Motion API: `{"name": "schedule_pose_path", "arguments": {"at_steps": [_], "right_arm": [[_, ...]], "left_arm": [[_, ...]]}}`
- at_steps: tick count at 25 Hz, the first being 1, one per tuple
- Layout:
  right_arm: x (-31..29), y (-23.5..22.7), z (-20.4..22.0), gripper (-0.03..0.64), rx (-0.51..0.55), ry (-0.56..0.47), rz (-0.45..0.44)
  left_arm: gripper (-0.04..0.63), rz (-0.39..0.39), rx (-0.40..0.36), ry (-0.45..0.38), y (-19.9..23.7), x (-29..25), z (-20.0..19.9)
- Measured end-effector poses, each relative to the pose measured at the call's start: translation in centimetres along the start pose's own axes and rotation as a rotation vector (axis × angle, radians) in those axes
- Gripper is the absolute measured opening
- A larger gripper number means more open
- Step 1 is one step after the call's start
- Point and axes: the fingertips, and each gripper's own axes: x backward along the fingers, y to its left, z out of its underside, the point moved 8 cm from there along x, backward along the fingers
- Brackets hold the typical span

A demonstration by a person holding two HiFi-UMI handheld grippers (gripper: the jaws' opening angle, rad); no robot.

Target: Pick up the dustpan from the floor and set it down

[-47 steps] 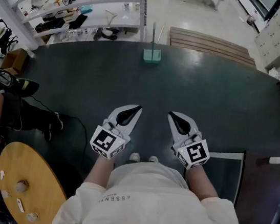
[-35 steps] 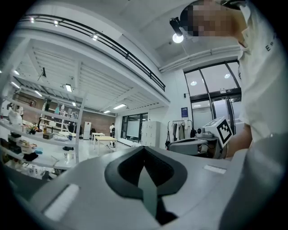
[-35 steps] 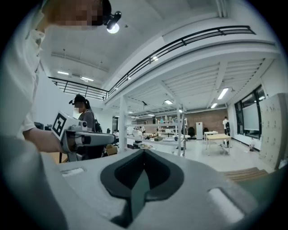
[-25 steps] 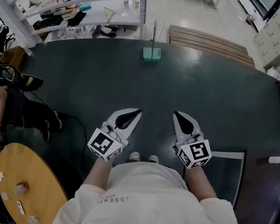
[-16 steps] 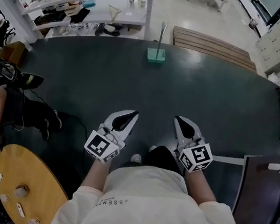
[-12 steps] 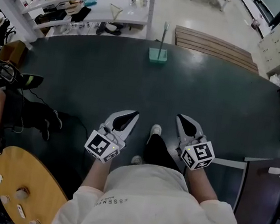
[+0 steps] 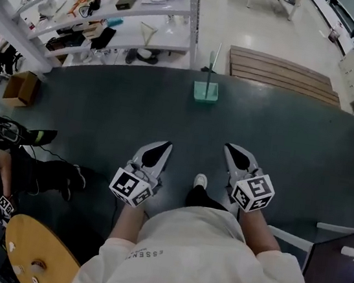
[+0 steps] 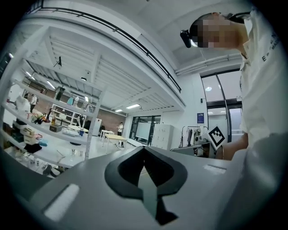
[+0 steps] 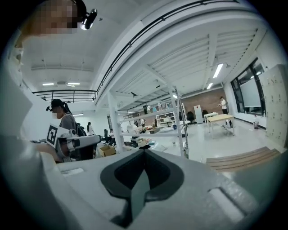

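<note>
My left gripper (image 7: 165,146) and right gripper (image 7: 231,149): fingers fully closed, holding nothing. Dustpan (image 7: 205,92) stands on the floor (image 7: 102,114) well ahead, midway between them, handle (image 7: 212,64) upright; neither hand nearer.

head cam down, jaw cams toward shelves (image 7: 154,36)

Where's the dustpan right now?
In the head view the teal dustpan sits on the far edge of the dark floor mat, between the white shelf rack and the slatted wooden platform.
</note>
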Motion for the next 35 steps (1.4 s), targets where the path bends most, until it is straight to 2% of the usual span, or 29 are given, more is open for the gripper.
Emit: {"name": "schedule_pose_path", "arguments": {"at_steps": [5,7,9,12,18,22,27,32,35], "right_arm": [[-7.0,-8.3,-4.8,-0.012,0.020,0.002,0.004],[-9.7,-10.7,-6.2,-0.012,0.028,0.006,0.013],[-12.2,-12.3,-6.7,-0.012,0.017,0.014,0.016],[-15.7,-14.2,-6.5,-0.012,-0.003,0.043,0.018],[-24.9,-18.3,-6.4,-0.012,-0.035,0.078,0.082],[-31.9,-20.7,-7.8,-0.012,-0.048,0.100,0.164],[-39.2,-23.3,-9.4,-0.012,-0.103,0.138,0.213],[-44.6,-25.3,-8.9,-0.012,-0.071,0.181,0.237],[-47.1,-26.5,-7.0,-0.012,-0.023,0.253,0.248]], "left_arm": [[0.017,-0.040,-0.002,0.008,5.8,-7.9,-2.1],[0.017,-0.079,0.032,-0.007,8.0,-10.2,-2.4],[0.017,-0.098,0.068,-0.005,10.0,-12.1,-2.4],[0.017,-0.104,0.075,0.016,13.1,-14.9,-2.1],[0.017,-0.027,0.067,0.036,23.3,-22.2,-1.4],[0.017,0.045,0.074,0.058,30.9,-27.4,-2.5],[0.017,0.104,0.067,0.110,38.1,-32.4,-3.5],[0.017,0.090,0.085,0.169,43.1,-35.5,-1.7],[0.017,0.086,0.120,0.207,44.4,-36.8,0.1]]}}
